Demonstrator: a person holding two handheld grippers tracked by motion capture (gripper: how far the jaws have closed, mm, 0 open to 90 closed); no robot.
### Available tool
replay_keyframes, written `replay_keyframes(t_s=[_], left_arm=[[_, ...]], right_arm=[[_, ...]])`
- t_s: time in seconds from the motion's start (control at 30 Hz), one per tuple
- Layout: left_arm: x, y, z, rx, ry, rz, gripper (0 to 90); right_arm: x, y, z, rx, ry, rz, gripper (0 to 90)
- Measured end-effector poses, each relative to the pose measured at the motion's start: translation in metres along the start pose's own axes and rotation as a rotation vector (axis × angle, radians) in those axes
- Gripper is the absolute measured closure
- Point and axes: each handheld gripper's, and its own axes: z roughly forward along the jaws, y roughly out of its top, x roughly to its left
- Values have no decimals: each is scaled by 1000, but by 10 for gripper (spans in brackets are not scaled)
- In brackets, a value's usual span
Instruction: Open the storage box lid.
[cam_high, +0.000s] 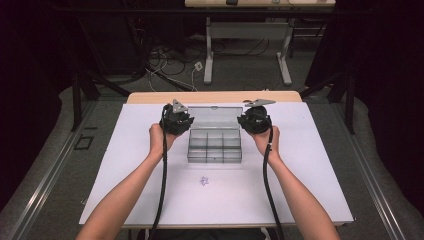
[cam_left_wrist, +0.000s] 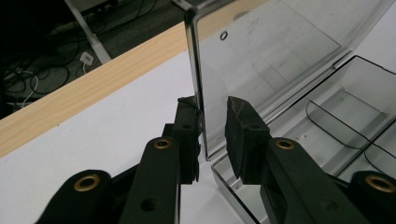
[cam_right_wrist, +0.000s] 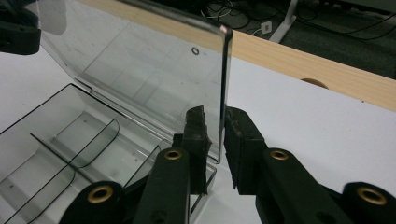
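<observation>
At the far side of the white mat (cam_high: 150, 190), your left gripper (cam_left_wrist: 212, 116) straddles the left edge of the clear box's raised lid (cam_left_wrist: 266, 60): its outer pad touches the edge, the inner one stands just off the pane, so it brackets rather than pinches. Your right gripper (cam_right_wrist: 215, 122) sits the same way on the lid's right edge (cam_right_wrist: 223, 84), jaws narrow with a sliver of space either side. Taking both edges at once probably keeps the lid from twisting on its hinge. The box (cam_high: 215, 145) lies mid-table between your hands, its compartments bare, with a small purple piece (cam_high: 203, 180) nearer you.
</observation>
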Motion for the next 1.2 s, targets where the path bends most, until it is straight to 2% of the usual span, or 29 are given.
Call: replay_keyframes(t_s=[0.07, 0.17, 0.27, 0.5, 0.6, 0.77, 0.87, 0.93, 1.1, 1.13, 1.2], left_arm=[[0, 0, 3, 8, 3, -11, 748], [1, 0, 8, 25, 7, -3, 747], [0, 0, 14, 65, 17, 13, 741], [1, -5, 27, 117, 14, -1, 739], [1, -7, 32, 139, 23, 15, 739], [3, -9, 36, 139, 28, 2, 739], [3, -11, 38, 138, 30, -16, 739], [3, -11, 39, 145, 33, -10, 739], [2, -11, 39, 146, 46, 5, 733], [2, -11, 39, 149, 62, 4, 688], [2, -11, 37, 166, 88, -6, 490]], right_arm=[[-1, 1, 3, 5, -5, 3, 793], [-3, 1, 9, 19, -5, 6, 794], [-4, 0, 14, 32, -9, 10, 792], [-6, -4, 26, 58, -22, 19, 798], [-8, -7, 32, 76, -25, 29, 799], [-9, -10, 40, 99, -36, 39, 799], [-8, -11, 43, 110, -48, 27, 800], [-8, -11, 45, 117, -59, 11, 802], [-8, -12, 47, 118, -58, 20, 799], [-8, -12, 46, 124, -61, 18, 768], [-7, -13, 44, 129, -44, 2, 684]])
